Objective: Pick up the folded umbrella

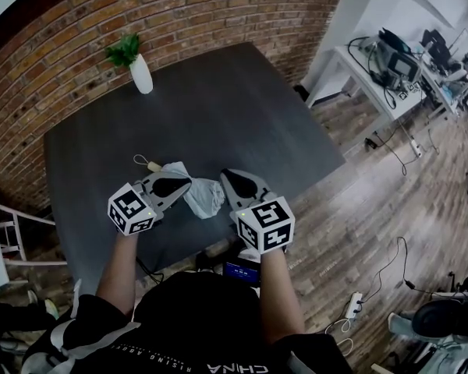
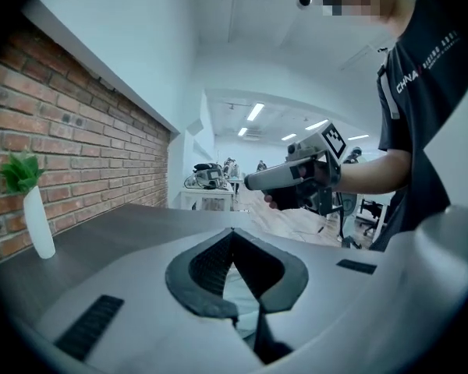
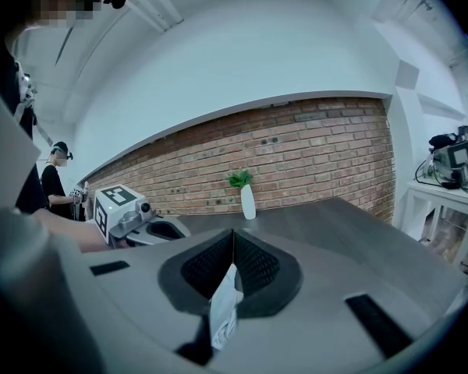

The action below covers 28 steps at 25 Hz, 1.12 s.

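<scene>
The folded umbrella (image 1: 205,195) is a crumpled pale grey bundle at the near edge of the dark table (image 1: 218,107), with a thin wrist loop (image 1: 144,162) trailing to its left. My left gripper (image 1: 186,182) is shut on its left end, and pale fabric (image 2: 242,294) shows between the closed pads in the left gripper view. On the bundle's right side my right gripper (image 1: 226,174) is shut too, with a fold of white fabric (image 3: 223,310) pinched in its jaws. Whether the umbrella rests on the table or hangs clear I cannot tell.
A white vase with a green plant (image 1: 140,74) stands at the table's far left by the brick wall. A white desk with equipment (image 1: 382,76) is off to the right across the wooden floor with its cables (image 1: 390,263). A white frame (image 1: 0,240) stands at the left.
</scene>
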Tool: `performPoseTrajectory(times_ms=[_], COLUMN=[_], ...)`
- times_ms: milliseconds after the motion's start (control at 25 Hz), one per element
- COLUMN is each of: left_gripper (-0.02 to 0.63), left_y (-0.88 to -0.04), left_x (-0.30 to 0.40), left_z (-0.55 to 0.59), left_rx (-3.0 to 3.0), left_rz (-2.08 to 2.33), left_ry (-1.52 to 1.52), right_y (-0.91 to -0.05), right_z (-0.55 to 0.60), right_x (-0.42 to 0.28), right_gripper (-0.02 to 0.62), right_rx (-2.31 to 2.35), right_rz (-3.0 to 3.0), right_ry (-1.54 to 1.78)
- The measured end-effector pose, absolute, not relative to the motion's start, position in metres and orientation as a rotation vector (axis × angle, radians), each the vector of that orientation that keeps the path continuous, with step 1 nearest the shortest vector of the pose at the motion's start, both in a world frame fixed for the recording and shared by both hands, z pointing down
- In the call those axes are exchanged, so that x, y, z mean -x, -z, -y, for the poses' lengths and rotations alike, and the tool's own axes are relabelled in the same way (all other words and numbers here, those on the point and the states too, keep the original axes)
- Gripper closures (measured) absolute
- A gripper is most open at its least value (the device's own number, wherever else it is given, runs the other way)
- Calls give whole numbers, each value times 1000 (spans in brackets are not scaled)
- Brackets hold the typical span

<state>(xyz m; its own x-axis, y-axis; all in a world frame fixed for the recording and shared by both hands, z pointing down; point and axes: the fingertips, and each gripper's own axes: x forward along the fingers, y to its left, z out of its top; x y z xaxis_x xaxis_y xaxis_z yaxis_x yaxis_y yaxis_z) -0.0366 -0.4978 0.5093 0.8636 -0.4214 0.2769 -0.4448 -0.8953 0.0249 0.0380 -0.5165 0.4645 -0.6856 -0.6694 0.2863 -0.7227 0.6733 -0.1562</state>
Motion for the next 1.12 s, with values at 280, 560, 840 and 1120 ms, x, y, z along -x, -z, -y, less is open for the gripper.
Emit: performPoseTrajectory(times_ms=[280, 560, 840, 1120], left_gripper=[594, 339, 213, 207], left_y=[-551, -625, -670, -695], left_x=[31, 34, 30, 30], left_z=[497, 496, 503, 490], left_rx=[-3022, -2849, -2733, -2564], left_rz=[393, 54, -138, -482], left_ry=[-954, -1510, -1761, -1932], right_y=[-479, -492, -501, -513], right_z=[516, 517, 520, 520], right_x=[-34, -35, -37, -37], right_gripper=[586, 586, 586, 586], right_rx=[-1069, -1011, -980, -942], right_rz=[2653, 2622, 2618, 2611], right_ry=[-402, -404, -427, -461])
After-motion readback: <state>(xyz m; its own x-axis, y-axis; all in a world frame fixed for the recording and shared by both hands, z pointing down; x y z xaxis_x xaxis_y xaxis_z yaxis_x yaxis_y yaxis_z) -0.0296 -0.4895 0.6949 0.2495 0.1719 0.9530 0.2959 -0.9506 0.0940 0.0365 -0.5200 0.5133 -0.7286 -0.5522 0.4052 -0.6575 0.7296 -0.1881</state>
